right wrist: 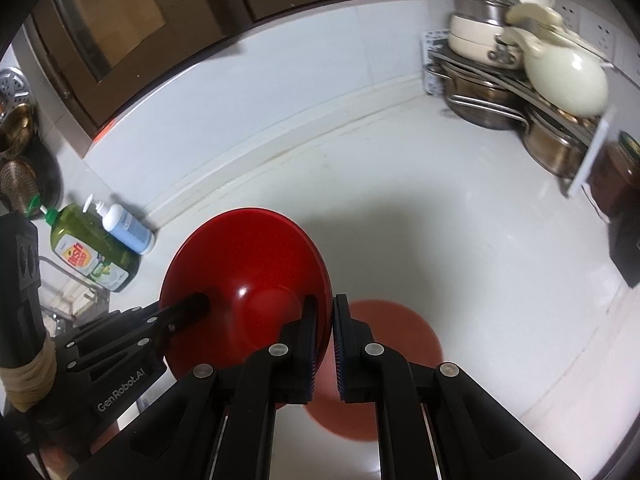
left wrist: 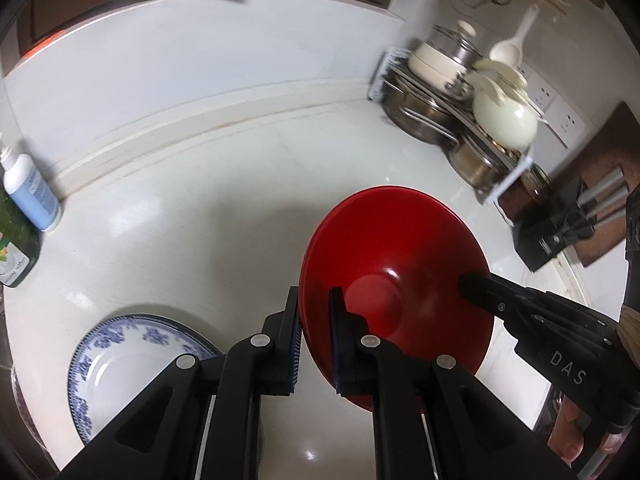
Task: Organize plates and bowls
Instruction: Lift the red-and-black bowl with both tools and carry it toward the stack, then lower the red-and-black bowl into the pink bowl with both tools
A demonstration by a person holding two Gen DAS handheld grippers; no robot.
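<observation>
A red bowl (left wrist: 396, 272) is held tilted above the white counter by both grippers. My left gripper (left wrist: 314, 320) is shut on its left rim. My right gripper (right wrist: 332, 328) is shut on its right rim; the bowl also shows in the right wrist view (right wrist: 248, 264). The right gripper's fingers (left wrist: 480, 284) reach in from the right in the left wrist view. The left gripper's fingers (right wrist: 188, 308) reach in from the left in the right wrist view. A blue-and-white patterned plate (left wrist: 120, 364) lies on the counter at lower left, under the left gripper.
A rack of steel pots and cream cookware (left wrist: 472, 100) stands at the back right corner. A blue-white bottle (left wrist: 32, 192) and green dish soap (right wrist: 88, 252) stand at the left by the wall. A black knife block (left wrist: 568, 216) is at the right. A red reflection (right wrist: 380, 360) lies on the counter.
</observation>
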